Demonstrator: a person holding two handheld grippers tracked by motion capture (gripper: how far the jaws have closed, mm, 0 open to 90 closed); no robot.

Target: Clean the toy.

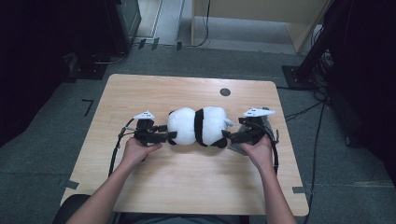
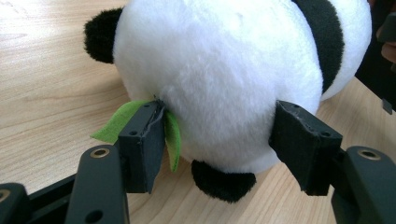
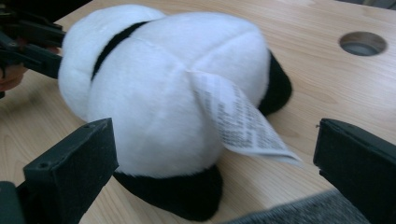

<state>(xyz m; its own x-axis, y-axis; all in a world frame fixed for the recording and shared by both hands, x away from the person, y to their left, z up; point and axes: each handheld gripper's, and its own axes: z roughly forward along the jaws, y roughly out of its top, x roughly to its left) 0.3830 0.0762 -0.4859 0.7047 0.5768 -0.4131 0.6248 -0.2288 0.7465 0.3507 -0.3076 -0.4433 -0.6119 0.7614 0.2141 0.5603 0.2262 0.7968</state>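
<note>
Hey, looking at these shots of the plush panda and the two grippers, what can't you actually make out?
- Plush panda face: turned away or under the body in the high view and both gripper views.
- Print on the white tag: blurred in the right gripper view.
- Left gripper grip: the left gripper view shows its pads against the plush; how firmly they press is unclear.
- Grey thing at the right gripper view's bottom edge: cut off.
</note>
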